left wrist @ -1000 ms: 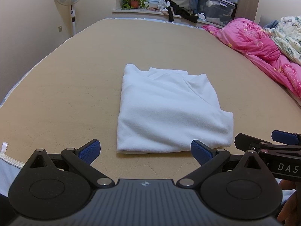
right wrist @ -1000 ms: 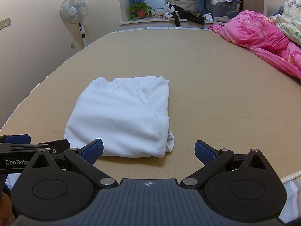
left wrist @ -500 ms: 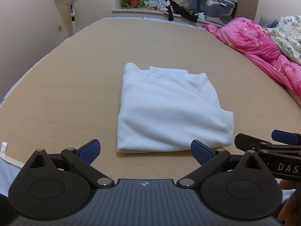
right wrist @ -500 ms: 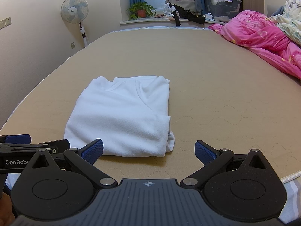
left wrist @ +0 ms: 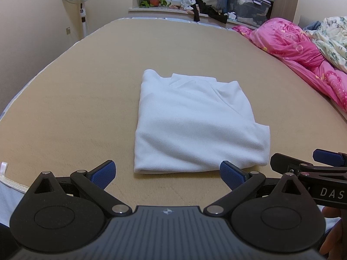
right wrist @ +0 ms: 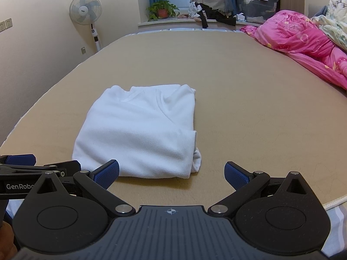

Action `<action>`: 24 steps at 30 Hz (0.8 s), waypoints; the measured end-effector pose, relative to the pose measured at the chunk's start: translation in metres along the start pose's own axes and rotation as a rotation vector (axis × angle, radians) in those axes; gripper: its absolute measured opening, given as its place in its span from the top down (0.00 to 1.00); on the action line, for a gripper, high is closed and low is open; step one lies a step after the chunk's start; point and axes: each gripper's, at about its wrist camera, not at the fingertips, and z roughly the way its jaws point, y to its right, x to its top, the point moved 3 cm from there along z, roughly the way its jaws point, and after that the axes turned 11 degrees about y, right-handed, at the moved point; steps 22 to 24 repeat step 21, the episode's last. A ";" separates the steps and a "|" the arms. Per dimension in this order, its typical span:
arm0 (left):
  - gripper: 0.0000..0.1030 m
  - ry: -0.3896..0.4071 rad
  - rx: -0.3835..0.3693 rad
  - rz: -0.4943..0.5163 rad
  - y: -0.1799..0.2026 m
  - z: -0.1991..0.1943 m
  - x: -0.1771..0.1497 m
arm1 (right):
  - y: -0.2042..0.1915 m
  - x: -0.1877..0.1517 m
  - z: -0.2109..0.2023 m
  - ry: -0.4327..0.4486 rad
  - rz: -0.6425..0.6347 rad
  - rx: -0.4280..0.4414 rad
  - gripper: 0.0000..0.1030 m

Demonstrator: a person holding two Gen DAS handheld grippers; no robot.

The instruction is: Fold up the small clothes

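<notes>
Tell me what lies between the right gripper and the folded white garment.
Only bare tan mattress: in the right wrist view, the open right gripper sits just short of the white garment.

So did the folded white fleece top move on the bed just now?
No. The folded white fleece top lies in the same spot on the tan mattress, its near edge level with the left gripper as before.
</notes>
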 end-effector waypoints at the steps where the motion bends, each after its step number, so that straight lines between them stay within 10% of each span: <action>1: 0.01 0.000 0.000 0.000 0.000 0.000 0.000 | 0.000 0.000 0.000 -0.001 0.000 0.000 0.01; 24: 0.01 -0.001 -0.006 -0.004 -0.004 0.001 -0.001 | 0.000 -0.001 0.001 -0.004 0.001 0.000 0.01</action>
